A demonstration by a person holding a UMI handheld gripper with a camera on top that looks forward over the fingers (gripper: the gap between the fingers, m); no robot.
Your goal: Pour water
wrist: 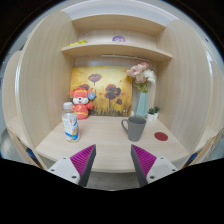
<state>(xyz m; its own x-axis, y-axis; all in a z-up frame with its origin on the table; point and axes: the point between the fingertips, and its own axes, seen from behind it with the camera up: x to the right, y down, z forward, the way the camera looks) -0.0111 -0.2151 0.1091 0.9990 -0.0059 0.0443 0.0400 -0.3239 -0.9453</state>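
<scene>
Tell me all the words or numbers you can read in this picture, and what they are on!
No text here can be read.
Water bottle: it has a label, too small and blurred to read.
Painting: only flowers, no words visible.
Grey mug, vase, fox toy: no writing visible.
Gripper: jaws open, no marks visible.

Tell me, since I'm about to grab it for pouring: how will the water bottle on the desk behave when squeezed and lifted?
The water bottle looks like thin clear plastic, so it will probably flex under the pads. It stands tall and narrow, so a sideways nudge could tip it. The gripper is open, short of the bottle; the grey mug stands apart, to its right.
</scene>
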